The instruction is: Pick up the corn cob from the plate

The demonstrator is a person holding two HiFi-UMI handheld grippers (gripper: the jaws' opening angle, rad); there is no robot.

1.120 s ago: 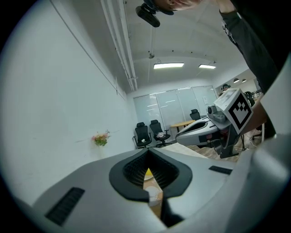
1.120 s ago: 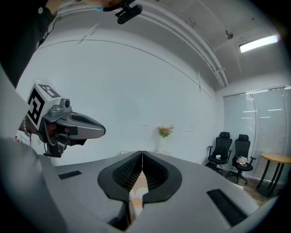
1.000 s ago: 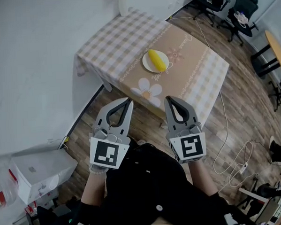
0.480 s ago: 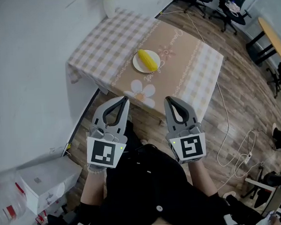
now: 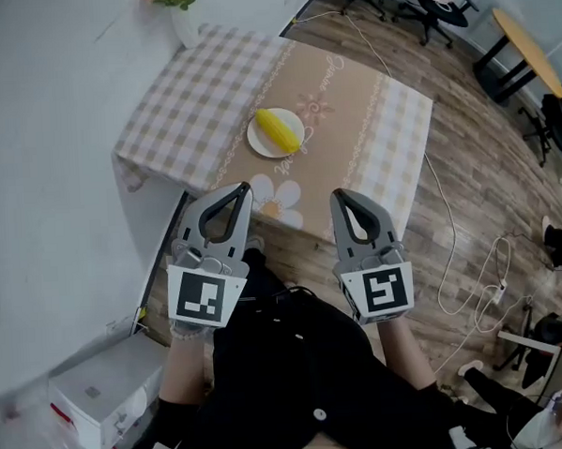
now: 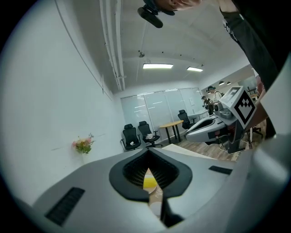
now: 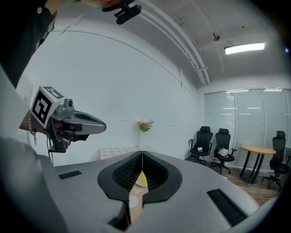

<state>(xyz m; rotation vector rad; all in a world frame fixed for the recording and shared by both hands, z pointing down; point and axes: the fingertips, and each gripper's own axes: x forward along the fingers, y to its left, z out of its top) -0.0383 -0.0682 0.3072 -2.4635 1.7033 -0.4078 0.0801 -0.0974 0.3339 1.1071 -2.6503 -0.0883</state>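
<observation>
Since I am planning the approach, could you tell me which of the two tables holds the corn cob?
The near, cloth-covered table holds the plate and the corn cob; the wooden-topped table stands farther off at the right.

In the left and right gripper views the corn cob [image 6: 149, 183] shows only as a narrow yellow sliver behind the jaws, and the head view's top edge crops the flower vase [image 5: 185, 25].

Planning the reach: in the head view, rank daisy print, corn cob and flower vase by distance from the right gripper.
1. White daisy print, tablecloth's near edge, left of right gripper.
2. Yellow corn cob, on white plate, mid-table.
3. White flower vase, far corner.
</observation>
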